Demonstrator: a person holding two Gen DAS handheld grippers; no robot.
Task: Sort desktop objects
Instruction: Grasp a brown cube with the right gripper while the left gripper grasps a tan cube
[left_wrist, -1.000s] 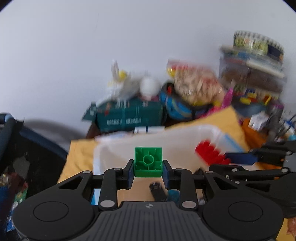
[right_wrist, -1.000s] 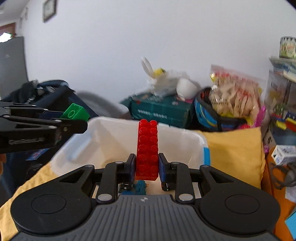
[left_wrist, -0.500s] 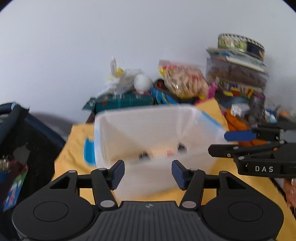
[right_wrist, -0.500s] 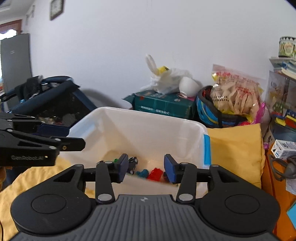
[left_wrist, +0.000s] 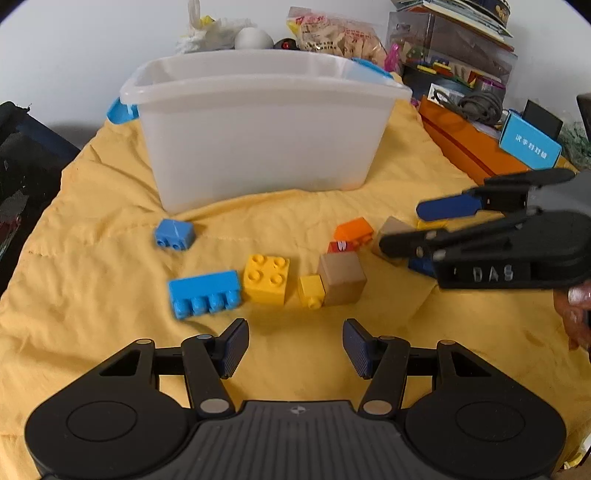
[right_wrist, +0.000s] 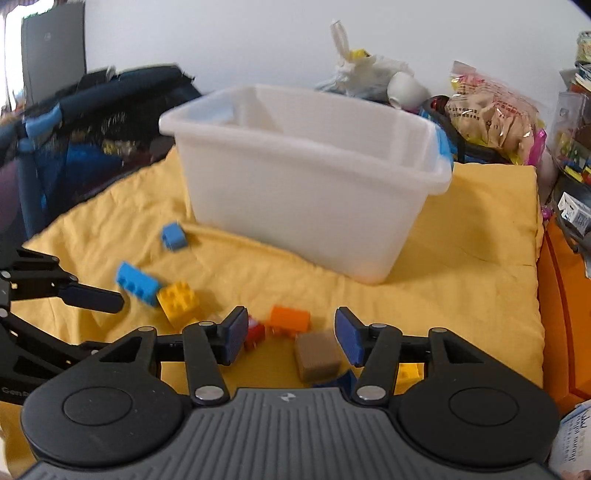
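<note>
**Both tongs empty, loose bricks lying in front of the white bin (left_wrist: 258, 122)**

Your left gripper (left_wrist: 293, 347) stands wide with nothing between its pads, above bare yellow cloth (left_wrist: 92, 206). On the near side of the bin, the yellow square brick (left_wrist: 266, 278) sits just ahead and slightly left of it, with the long blue brick (left_wrist: 205, 293) touching that brick's left side, its long axis running crosswise to your fingers. Your right gripper (right_wrist: 291, 339) is opening, nothing pinched; the tan cube (right_wrist: 317, 355) lies between its fingertips, the orange brick (right_wrist: 290, 320) just beyond towards the bin. Left is nearer the yellow and blue.
</note>
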